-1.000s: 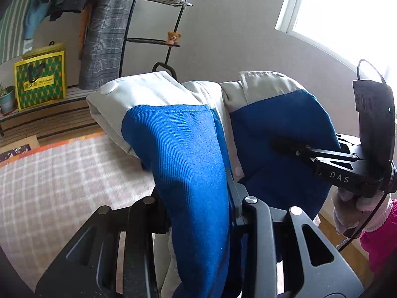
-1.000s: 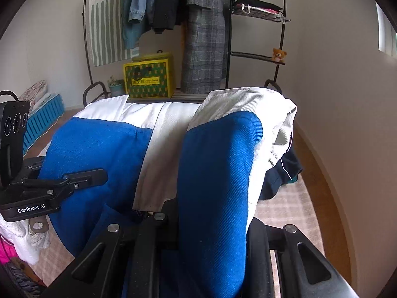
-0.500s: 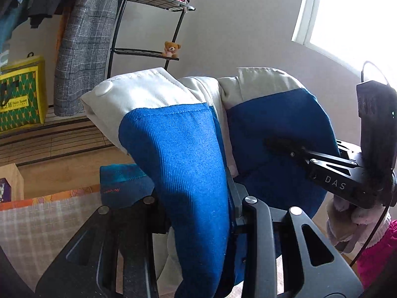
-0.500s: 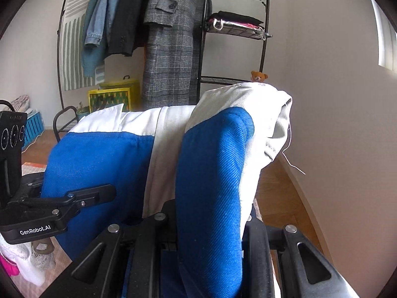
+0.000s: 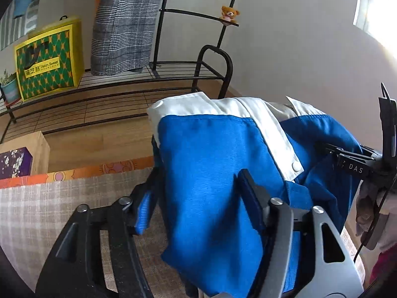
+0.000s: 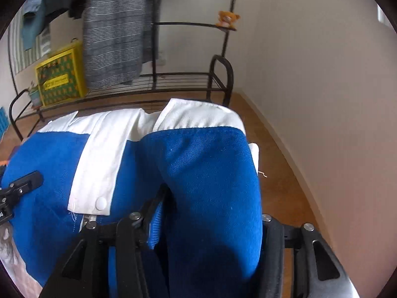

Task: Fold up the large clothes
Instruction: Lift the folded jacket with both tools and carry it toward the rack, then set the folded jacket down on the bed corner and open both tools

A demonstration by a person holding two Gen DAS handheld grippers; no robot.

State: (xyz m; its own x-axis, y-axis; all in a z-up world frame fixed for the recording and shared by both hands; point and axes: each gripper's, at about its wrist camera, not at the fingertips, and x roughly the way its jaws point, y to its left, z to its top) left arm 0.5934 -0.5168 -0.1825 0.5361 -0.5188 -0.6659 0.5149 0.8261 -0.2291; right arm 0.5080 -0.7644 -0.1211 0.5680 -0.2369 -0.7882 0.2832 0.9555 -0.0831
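Observation:
A folded blue and white jacket [image 5: 211, 154] with snap buttons fills the middle of both views. In the left wrist view its left fold drapes between the fingers of my left gripper [image 5: 198, 173], whose jaws are opening; the cloth hangs slack between the spread pads. In the right wrist view the jacket [image 6: 198, 161] bulges over my right gripper [image 6: 211, 198], whose jaws are also opening, and its right finger is hidden under the cloth. Each gripper shows at the edge of the other view: the right gripper [image 5: 347, 159] and the left gripper [image 6: 22, 186].
A checked mat [image 5: 49, 211] with an orange border lies under the jacket. Beyond it are a wooden floor, a cardboard box [image 5: 19, 159] and a black clothes rack [image 5: 213, 59] with a yellow-green bag [image 5: 47, 57] and a plaid coat [image 5: 124, 24]. A wall runs along the right.
Both grippers have dropped and tipped downward with the jacket, toward the mat's far edge near the rack. Both pairs of jaws have spread, and the pinched folds now hang loose.

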